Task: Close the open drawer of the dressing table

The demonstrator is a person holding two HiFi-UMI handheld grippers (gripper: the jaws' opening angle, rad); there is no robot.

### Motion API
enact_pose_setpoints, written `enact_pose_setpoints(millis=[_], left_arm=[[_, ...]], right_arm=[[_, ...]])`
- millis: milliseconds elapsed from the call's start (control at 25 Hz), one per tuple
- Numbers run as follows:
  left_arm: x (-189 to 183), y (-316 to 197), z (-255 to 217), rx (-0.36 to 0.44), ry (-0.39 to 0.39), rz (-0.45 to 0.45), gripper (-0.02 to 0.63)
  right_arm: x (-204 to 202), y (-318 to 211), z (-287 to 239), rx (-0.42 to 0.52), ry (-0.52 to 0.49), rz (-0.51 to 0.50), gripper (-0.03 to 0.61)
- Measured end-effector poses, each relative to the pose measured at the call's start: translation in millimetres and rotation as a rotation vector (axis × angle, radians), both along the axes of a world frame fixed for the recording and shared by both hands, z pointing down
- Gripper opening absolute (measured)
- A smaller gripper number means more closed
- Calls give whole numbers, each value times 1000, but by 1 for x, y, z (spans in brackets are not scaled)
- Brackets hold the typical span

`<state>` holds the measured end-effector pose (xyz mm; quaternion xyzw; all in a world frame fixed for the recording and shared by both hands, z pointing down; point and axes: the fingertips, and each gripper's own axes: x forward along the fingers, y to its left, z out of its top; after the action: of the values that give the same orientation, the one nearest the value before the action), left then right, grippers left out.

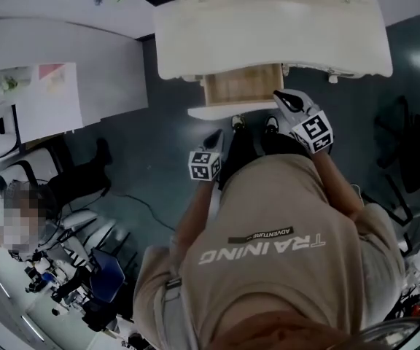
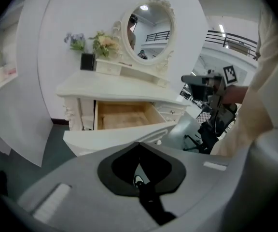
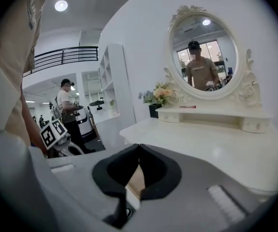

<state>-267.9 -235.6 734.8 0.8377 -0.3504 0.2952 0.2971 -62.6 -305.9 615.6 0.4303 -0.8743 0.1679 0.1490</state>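
The white dressing table stands ahead with its middle drawer pulled out, the bare wooden inside showing. In the left gripper view the drawer and its white front panel lie just beyond my left gripper, which is shut and holds nothing. The left gripper hangs a little before the panel's front, apart from it. My right gripper is shut and empty by the drawer's right front corner, over the tabletop edge. Its tips meet, with drawer wood visible below them.
An oval mirror, a black vase of flowers and a small shelf sit at the table's back. A white partition stands to the left and dark office chairs to the right. People sit at lower left.
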Motion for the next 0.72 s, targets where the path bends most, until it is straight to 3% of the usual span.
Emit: enact_pose_setpoints(millis=[120,320,720], left_arm=[[-3,0,35,-86,-11,79,6],[-8,-22,72,-184,21,114,6],[-13,-42,101,-242,-15,323,6]], right_arm=[[7,-4,-11,5,22,71,5],[0,-16,-26,16,151,105,5],[-14,-23,-16,-49,112,236,5]])
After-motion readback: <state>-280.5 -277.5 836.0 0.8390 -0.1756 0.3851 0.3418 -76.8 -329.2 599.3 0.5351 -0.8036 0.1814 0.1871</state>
